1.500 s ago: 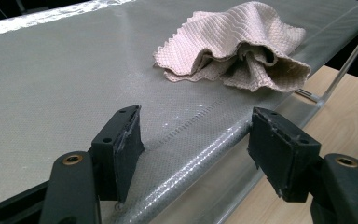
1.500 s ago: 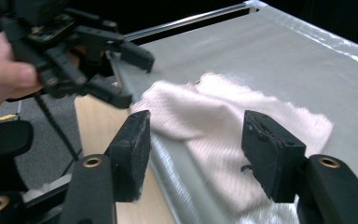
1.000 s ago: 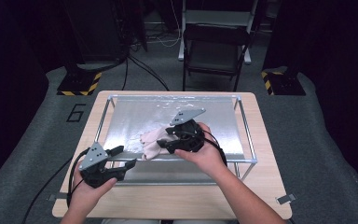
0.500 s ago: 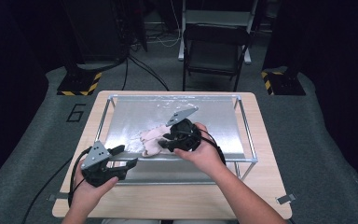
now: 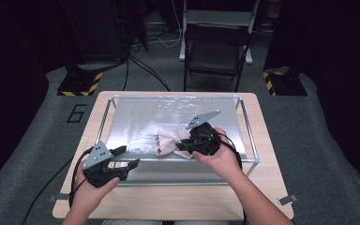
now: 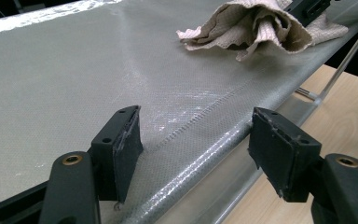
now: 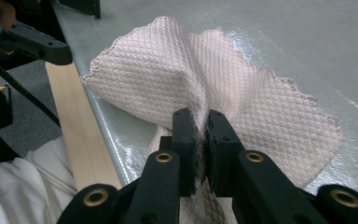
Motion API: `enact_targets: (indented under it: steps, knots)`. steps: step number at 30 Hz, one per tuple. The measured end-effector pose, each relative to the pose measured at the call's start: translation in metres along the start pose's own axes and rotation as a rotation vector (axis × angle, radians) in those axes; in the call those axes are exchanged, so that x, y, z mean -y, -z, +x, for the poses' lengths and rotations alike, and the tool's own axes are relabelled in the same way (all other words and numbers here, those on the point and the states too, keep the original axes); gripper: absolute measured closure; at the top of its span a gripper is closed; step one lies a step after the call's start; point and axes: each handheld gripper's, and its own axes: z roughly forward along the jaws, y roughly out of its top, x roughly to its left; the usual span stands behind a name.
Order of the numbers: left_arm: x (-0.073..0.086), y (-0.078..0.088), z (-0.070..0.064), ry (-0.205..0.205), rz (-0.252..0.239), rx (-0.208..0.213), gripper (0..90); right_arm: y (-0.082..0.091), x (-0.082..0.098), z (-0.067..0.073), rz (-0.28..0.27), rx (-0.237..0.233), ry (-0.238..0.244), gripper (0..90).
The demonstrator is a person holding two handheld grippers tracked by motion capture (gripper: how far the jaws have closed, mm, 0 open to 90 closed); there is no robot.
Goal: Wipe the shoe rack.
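Landmark: silver mesh tray on the wooden table.

Cloth — pale pink, waffle-textured, bunched up, lying on the tray's sheet towards the near rail, a little right of the tray's middle. In the right gripper view the cloth rises in two puffed folds on either side of a pinched crease.

Right gripper — over the tray at the cloth's right edge. Its jaws have just been closing; in the right gripper view the gripper has both pads pressed together on that fold of cloth, fabric caught between them.

Left gripper — held at the tray's near-left rail, well apart from the cloth. In its own view the gripper has jaws standing wide apart, nothing between them, the tray's rail edge running under the gap.
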Motion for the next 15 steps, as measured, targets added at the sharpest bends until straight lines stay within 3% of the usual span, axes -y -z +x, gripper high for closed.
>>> enact_targets:
  steps: [8, 11, 13, 14, 15]
  knots:
    - [0.001, 0.0, 0.0, -0.005, -0.002, -0.001, 34.2, -0.019, -0.01, 0.015, -0.005, -0.024, 0.045, 82.3]
    - [0.002, 0.0, 0.0, -0.008, -0.008, -0.001, 34.2, -0.014, -0.006, 0.011, 0.003, -0.013, 0.034, 82.9]
    - [0.002, 0.0, 0.0, -0.012, -0.006, 0.0, 34.3, 0.0, 0.004, 0.001, 0.004, 0.034, 0.007, 83.1]
    - [0.002, 0.0, 0.0, -0.012, -0.006, 0.0, 34.3, 0.0, 0.004, 0.001, 0.004, 0.034, 0.007, 83.1]
    - [0.002, 0.0, 0.0, -0.01, -0.008, -0.002, 34.3, 0.013, 0.014, -0.009, 0.003, 0.059, -0.02, 83.2]
